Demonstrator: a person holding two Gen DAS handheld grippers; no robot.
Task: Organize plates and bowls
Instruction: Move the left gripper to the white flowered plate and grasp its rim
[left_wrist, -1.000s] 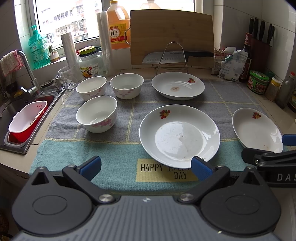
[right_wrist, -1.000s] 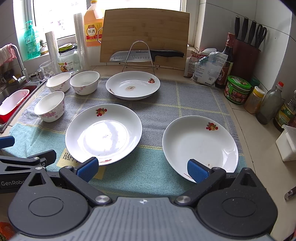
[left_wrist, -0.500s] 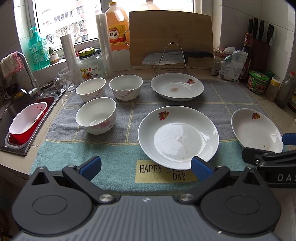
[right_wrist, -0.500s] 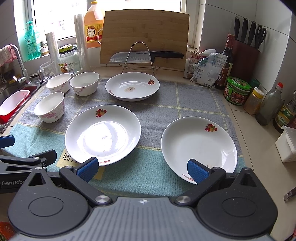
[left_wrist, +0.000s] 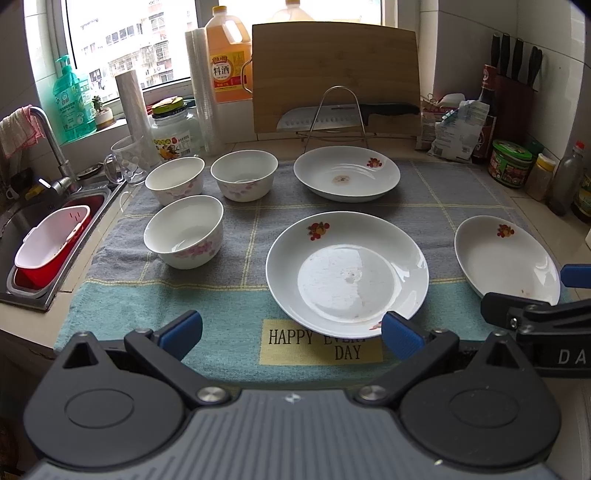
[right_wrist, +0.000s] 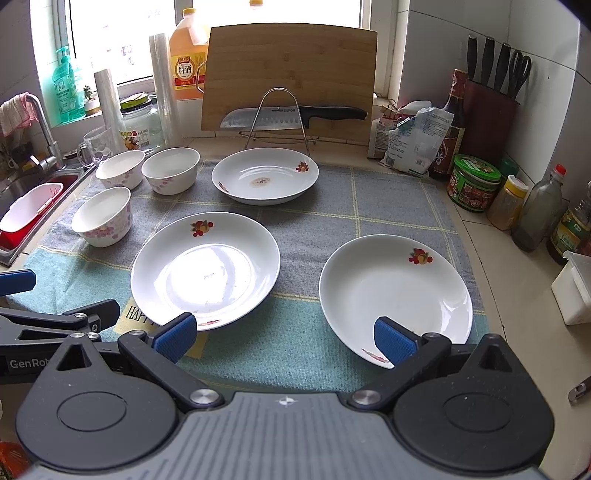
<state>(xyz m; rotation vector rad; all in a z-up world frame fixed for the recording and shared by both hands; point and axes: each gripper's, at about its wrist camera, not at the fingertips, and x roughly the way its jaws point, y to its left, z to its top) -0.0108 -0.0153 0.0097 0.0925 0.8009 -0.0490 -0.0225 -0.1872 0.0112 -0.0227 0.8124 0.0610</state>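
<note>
Both tools gape above the towel's near edge, plates apart.

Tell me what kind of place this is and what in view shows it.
Most likely a home kitchen counter. A sink with a tap sits at the left, a knife block stands by the tiled wall, and a cutting board leans under the window behind plates and bowls laid on a towel.

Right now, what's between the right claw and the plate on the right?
Nothing but bare towel. In the right wrist view, the open right claw sits just short of the right plate, whose near rim shows beside one blue finger.
</note>
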